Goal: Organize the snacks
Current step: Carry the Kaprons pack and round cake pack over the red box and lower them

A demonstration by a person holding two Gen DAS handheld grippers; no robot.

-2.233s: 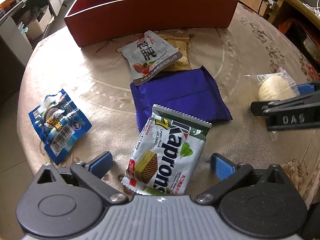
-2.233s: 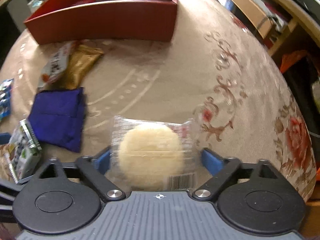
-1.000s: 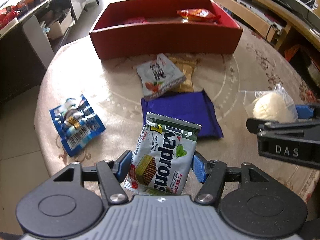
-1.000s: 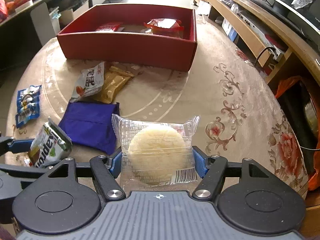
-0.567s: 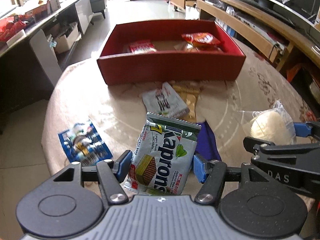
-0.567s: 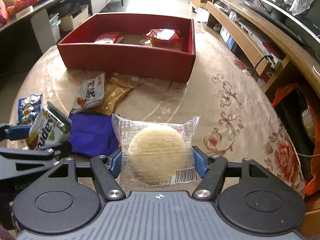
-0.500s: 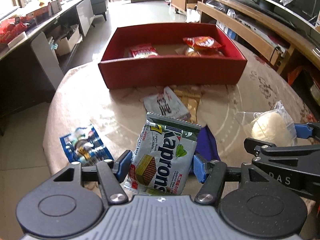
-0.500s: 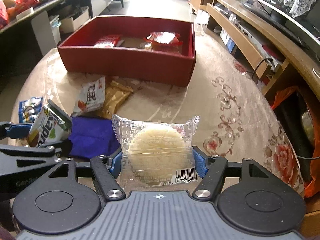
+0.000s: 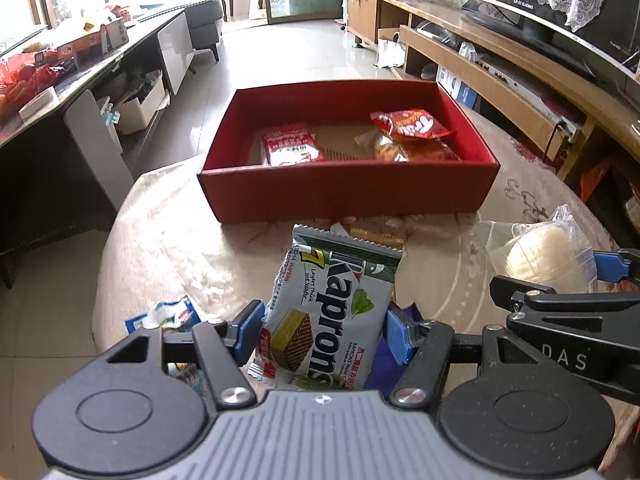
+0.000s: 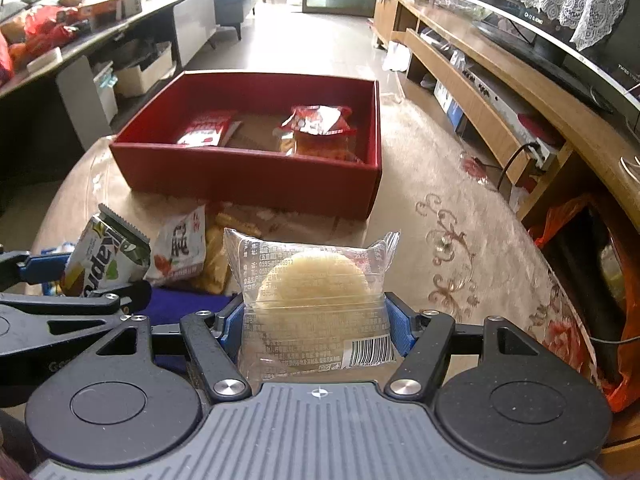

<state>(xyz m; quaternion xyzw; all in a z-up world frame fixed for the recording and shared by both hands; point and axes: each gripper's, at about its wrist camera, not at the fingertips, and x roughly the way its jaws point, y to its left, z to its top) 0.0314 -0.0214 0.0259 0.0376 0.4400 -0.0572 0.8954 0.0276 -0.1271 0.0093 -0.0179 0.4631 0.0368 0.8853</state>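
My left gripper is shut on a grey-green Kaprons wafer pack and holds it above the table; the pack also shows in the right wrist view. My right gripper is shut on a clear-wrapped pale round pastry, also seen at right in the left wrist view. The red box stands ahead at the table's far side. It holds a red-white packet and a red snack bag.
On the beige patterned tablecloth lie a white-red pouch, a golden packet, a purple pack and a blue packet. A TV cabinet runs along the right, a counter on the left.
Both grippers closed on their snacks, then rose and moved toward the red box, whose inside now shows. The snacks left on the table have dropped lower in view.
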